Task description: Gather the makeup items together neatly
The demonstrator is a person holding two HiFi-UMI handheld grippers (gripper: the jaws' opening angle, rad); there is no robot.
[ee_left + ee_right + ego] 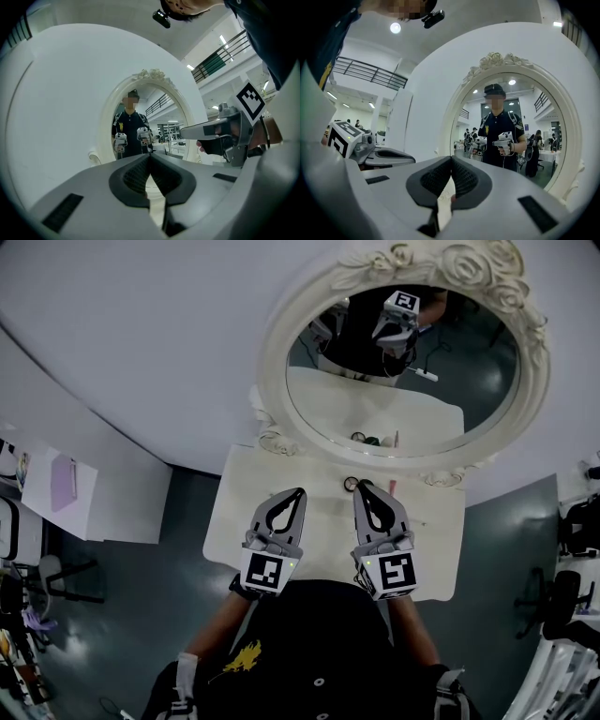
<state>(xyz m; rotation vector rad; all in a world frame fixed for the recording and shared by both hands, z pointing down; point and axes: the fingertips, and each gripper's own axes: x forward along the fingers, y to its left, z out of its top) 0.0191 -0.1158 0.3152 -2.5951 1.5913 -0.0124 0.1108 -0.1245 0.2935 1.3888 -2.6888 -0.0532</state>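
Makeup items (351, 484) lie few and small at the back of a white table (234, 512), at the foot of an oval mirror (274, 362) with a carved white frame. Over the near half of the table, the left gripper (298, 491) is held level and points at the mirror, its jaws clenched tip to tip with nothing between them. Just beyond and to the right of its tips sits a dark ring, close beside the tip of the right gripper (361, 486); whether they touch cannot be told. The right gripper, also level, has its jaws pressed together and empty. Farther right a pink stick (392, 487) lies on the table near the mirror's base. In both gripper views the glass reflects a person (500, 129) in a dark shirt holding the two grippers.
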